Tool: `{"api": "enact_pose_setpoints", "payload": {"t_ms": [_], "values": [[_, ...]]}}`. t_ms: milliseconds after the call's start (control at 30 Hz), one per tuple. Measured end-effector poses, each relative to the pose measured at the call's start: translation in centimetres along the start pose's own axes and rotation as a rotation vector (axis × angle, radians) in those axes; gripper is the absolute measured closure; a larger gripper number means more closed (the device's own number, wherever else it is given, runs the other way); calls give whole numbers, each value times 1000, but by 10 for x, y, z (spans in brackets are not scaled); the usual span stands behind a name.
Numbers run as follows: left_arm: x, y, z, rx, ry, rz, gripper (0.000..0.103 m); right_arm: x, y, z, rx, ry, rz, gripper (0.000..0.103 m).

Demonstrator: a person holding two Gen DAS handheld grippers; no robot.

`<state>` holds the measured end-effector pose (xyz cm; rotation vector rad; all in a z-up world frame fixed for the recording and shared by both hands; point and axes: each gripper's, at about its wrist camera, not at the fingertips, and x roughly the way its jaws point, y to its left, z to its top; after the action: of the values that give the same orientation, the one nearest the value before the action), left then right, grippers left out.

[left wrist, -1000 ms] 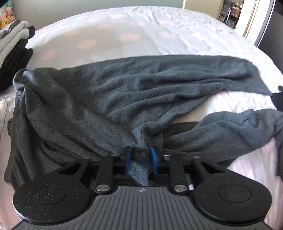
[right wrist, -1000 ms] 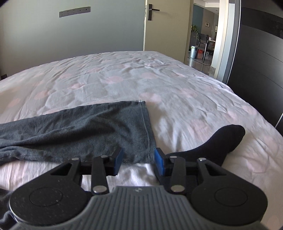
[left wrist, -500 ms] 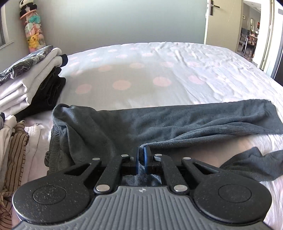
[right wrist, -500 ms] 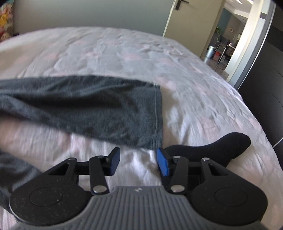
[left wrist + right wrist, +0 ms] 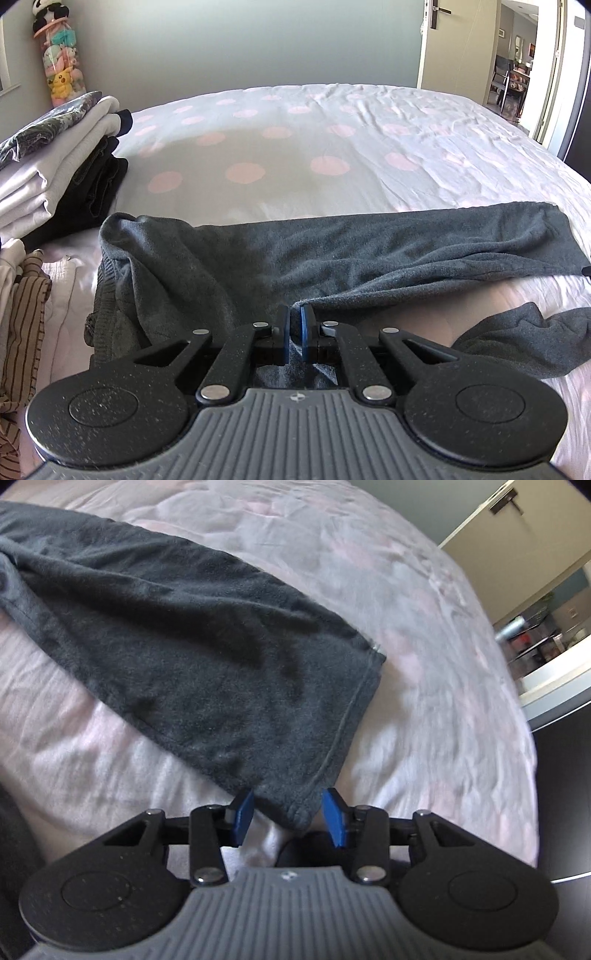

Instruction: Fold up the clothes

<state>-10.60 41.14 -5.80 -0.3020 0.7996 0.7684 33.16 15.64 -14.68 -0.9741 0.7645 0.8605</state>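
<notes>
Folded stack [image 5: 62,155] beside grey trousers [image 5: 332,251]

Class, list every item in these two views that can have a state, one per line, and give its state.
left gripper: shut on the grey trousers.
right gripper: open, jaws either side of the hem corner.
grey trousers: unfolded, one leg flat, the other bunched.
stack of clothes: folded, piled on the bed.
striped garment: crumpled.
door: open.
</notes>
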Motion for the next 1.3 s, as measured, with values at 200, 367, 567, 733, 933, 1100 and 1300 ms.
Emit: {"api": "enact_pose_setpoints", "payload": {"t_ms": [200, 367, 567, 733, 933, 1100, 1300], "values": [[1, 0, -4, -3, 6, -13, 97, -1, 1, -5, -198, 28, 20, 67], [3, 0, -4, -7, 17, -10, 97, 7, 10, 3, -334, 51, 37, 81], [0, 1, -4, -3, 10, -1, 97, 5, 14, 6, -329, 65, 13, 97], [-7, 4, -2, -7, -12, 26, 97, -41, -36, 11, -43, -79, -115, 98], [-32, 7, -3, -13, -60, 44, 97, -106, -60, 23, 91, -227, -264, 98], [-60, 16, 2, -53, -135, 49, 97, -154, -56, 32, 103, -344, -384, 98], [-90, 31, 23, -99, -235, 57, 97, -205, -58, 46, 100, -415, -440, 98]]}}
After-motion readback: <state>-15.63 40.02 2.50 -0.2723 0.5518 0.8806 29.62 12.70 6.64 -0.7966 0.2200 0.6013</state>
